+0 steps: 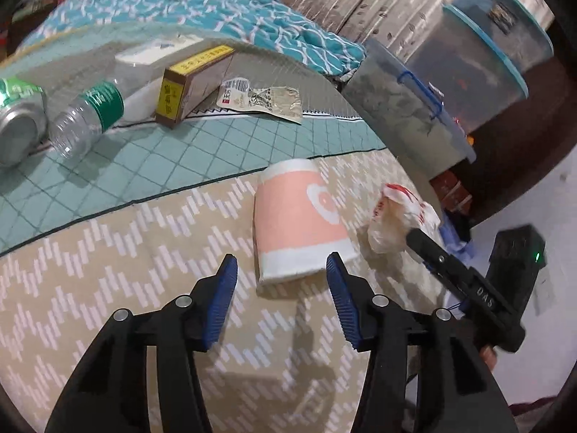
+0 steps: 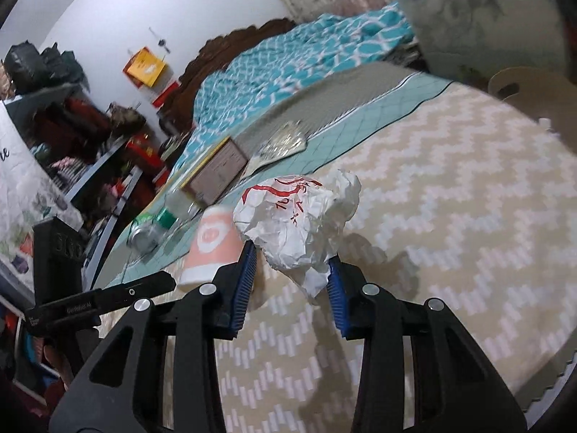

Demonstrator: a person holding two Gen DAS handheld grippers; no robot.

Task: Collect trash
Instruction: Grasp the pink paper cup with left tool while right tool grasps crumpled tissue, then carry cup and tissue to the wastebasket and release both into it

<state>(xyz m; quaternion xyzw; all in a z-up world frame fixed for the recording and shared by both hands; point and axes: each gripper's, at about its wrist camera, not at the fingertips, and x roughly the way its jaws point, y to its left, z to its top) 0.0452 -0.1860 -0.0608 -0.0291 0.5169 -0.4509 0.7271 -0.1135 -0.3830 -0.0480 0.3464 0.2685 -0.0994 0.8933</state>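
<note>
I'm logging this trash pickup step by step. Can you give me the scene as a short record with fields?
surface: bed with zigzag cover
right gripper: shut on crumpled paper wrapper
left gripper: open, just short of the pink paper cup, which lies on its side
uncollected: plastic bottle, can, cardboard box, flat foil wrapper

It was a lived-in bedroom in a home: a bed (image 2: 450, 187) with a carved wooden headboard (image 2: 230, 45), a rumpled teal quilt (image 2: 288, 57), lidded plastic storage bins (image 1: 468, 61) and cluttered shelves (image 2: 90, 137) along the wall.
</note>
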